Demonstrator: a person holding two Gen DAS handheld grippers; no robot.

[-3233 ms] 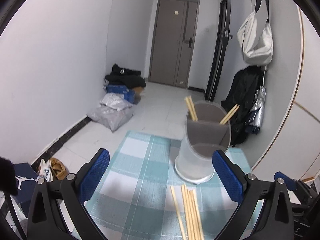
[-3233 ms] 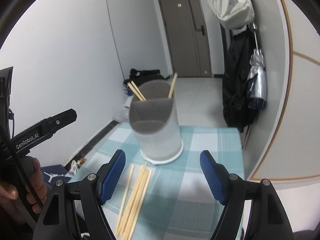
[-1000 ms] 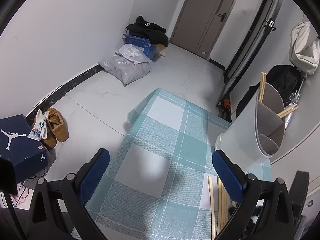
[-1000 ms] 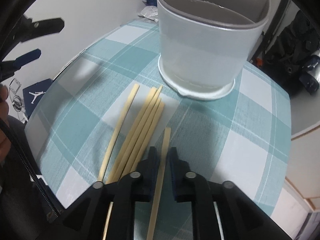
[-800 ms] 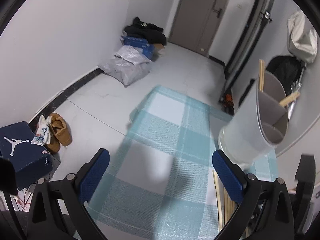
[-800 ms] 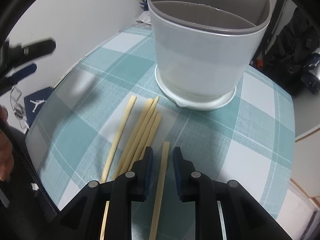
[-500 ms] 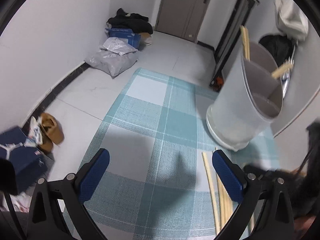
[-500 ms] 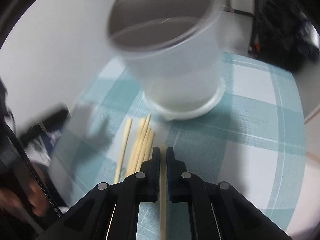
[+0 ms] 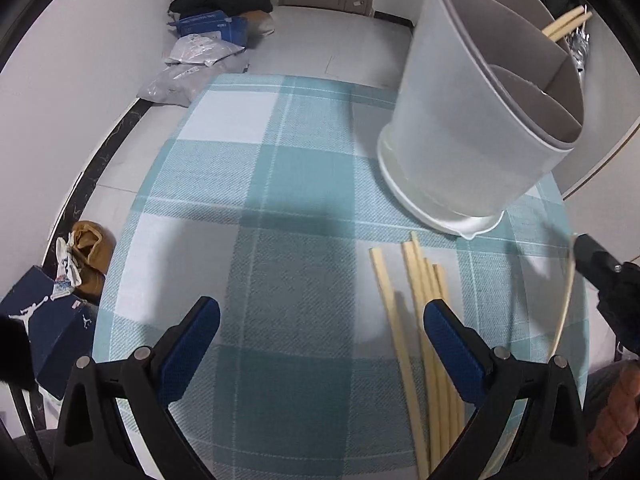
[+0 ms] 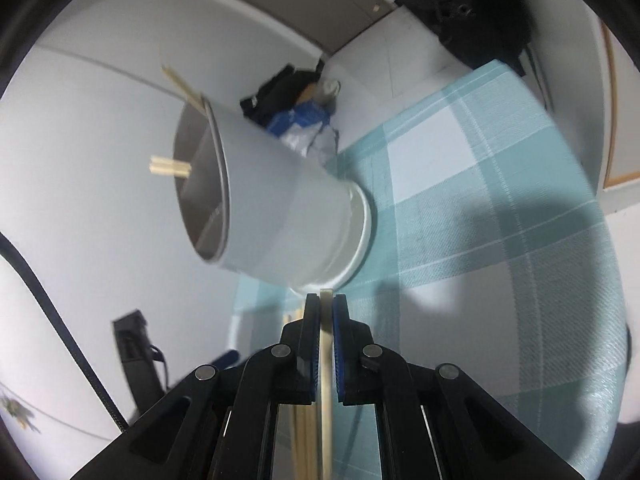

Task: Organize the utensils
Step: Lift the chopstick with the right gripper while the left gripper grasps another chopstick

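A white divided utensil holder (image 9: 472, 128) stands on the teal checked tablecloth (image 9: 280, 200), with chopsticks (image 9: 564, 22) sticking out of its compartments. Several loose wooden chopsticks (image 9: 424, 320) lie on the cloth in front of it. My right gripper (image 10: 326, 300) is shut on one chopstick (image 10: 326, 360), lifted and rolled sideways, pointing at the holder's base (image 10: 304, 220). It shows at the right edge of the left wrist view (image 9: 600, 272), with its chopstick (image 9: 565, 292). My left gripper (image 9: 320, 328) is open and empty above the cloth, left of the loose chopsticks.
The table's left edge (image 9: 120, 232) drops to a tiled floor with a shoe box (image 9: 36, 320), shoes (image 9: 86, 252) and bags (image 9: 192, 68). A door and hanging bags stand behind the holder.
My right gripper closed on one chopstick, lifted it off the cloth and rolled sideways. My left gripper swung right and lower, bringing the holder and loose chopsticks into view.
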